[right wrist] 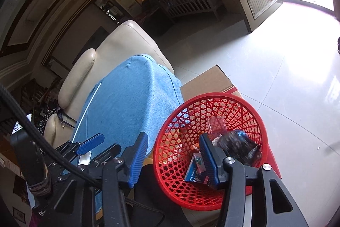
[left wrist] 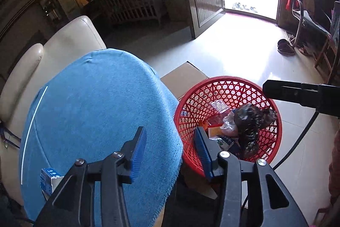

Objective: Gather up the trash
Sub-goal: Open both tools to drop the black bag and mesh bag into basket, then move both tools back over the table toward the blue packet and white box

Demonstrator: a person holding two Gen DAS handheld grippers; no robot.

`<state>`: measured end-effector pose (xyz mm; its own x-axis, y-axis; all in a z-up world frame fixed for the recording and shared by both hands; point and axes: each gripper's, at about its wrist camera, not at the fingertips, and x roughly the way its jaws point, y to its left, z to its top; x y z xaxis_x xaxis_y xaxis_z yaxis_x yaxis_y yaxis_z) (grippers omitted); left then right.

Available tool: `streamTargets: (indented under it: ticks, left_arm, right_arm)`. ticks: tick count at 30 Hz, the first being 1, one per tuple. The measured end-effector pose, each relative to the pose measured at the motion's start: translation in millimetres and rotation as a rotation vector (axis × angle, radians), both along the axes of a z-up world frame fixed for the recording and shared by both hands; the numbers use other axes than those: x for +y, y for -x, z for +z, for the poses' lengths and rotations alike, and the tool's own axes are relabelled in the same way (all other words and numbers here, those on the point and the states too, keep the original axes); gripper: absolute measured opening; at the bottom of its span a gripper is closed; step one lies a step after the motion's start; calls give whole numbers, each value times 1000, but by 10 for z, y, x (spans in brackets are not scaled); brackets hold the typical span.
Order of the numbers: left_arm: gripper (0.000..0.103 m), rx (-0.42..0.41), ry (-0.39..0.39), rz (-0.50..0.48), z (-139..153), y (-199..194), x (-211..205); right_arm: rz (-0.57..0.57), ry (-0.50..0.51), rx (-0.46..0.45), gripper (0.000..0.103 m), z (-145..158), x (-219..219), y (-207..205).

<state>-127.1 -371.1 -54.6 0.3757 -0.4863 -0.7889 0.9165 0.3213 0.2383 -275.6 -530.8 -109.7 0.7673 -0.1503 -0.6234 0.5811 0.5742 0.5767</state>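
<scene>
The left gripper (left wrist: 171, 148) hangs over the edge of a blue cloth (left wrist: 95, 110), its jaws spread with nothing between them; one blue pad sits over the cloth, the other over the near rim of a red basket (left wrist: 225, 83). The right gripper (right wrist: 173, 154) is likewise spread and empty, straddling the gap between cloth and basket. The basket stands on a cardboard box (right wrist: 209, 80) just beside the cloth-covered surface. Inside it lies the collected trash: a dark crumpled bag (left wrist: 250, 120), a clear plastic wrapper (left wrist: 229, 120), a small printed carton (right wrist: 196, 169) and some orange scraps, though the blur in the right wrist view makes the smaller pieces hard to tell apart. On the cloth, near its edge, rests a small blue-and-white box (left wrist: 50, 179), partly hidden behind the left gripper's frame. A cream armchair (left wrist: 70, 39) stands behind the cloth, and pale floor tiles (left wrist: 244, 50) stretch toward a bright doorway.
</scene>
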Motion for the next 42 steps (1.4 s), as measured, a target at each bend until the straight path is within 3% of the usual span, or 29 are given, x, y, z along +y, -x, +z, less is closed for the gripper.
streamTargets:
  ticks: [5, 9, 19, 42]
  left_arm:
    - [50, 6, 11, 40, 22, -106, 203]
    - [59, -9, 42, 84, 90, -204, 445]
    - [60, -87, 113, 206, 249, -486, 971]
    - [61, -76, 195, 418, 389, -751, 2013]
  right_arm:
    - [26, 3, 14, 54, 13, 57, -101]
    - [48, 23, 20, 54, 63, 140, -195]
    - [119, 81, 55, 54, 168, 471, -513]
    - [382, 241, 75, 54, 419, 1604, -1245]
